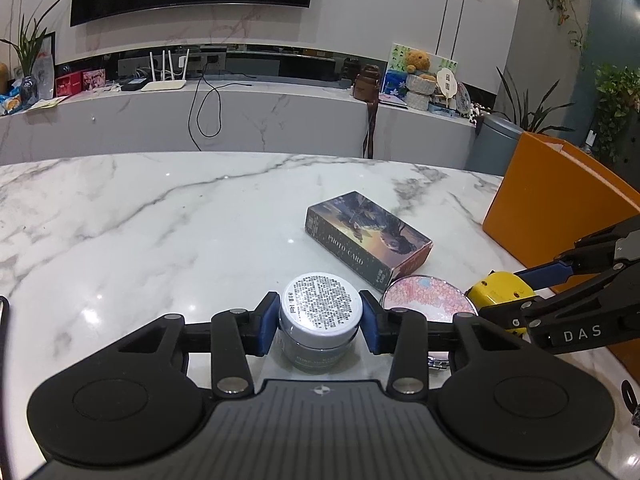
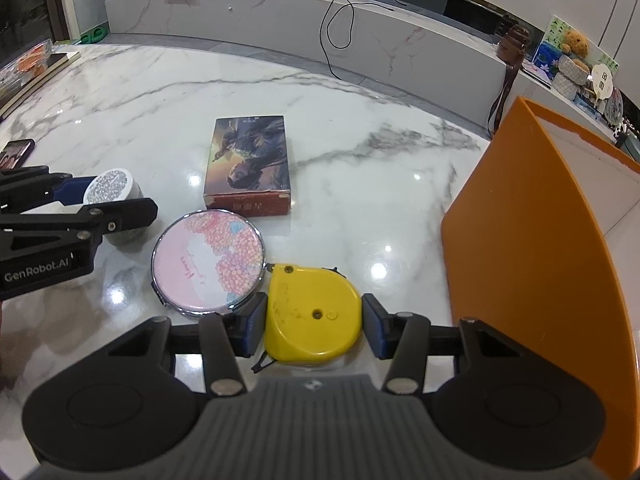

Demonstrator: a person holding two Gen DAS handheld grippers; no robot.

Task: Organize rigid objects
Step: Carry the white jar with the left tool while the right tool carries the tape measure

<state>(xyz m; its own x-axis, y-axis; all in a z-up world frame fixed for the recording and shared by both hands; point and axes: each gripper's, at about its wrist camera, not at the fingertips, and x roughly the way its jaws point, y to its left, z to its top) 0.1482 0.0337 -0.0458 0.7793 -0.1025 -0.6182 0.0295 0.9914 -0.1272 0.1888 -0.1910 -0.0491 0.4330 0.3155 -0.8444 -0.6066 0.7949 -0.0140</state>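
Observation:
My left gripper is shut on a small grey jar with a white printed lid that rests on the marble table; the jar also shows in the right wrist view. My right gripper is shut on a yellow tape measure, seen in the left wrist view too. A round pink mirror compact lies between the two, touching the tape measure. A photo card box lies flat beyond them.
An orange bin stands at the right of the table. A phone and books lie at the far left edge. A marble TV console runs behind the table.

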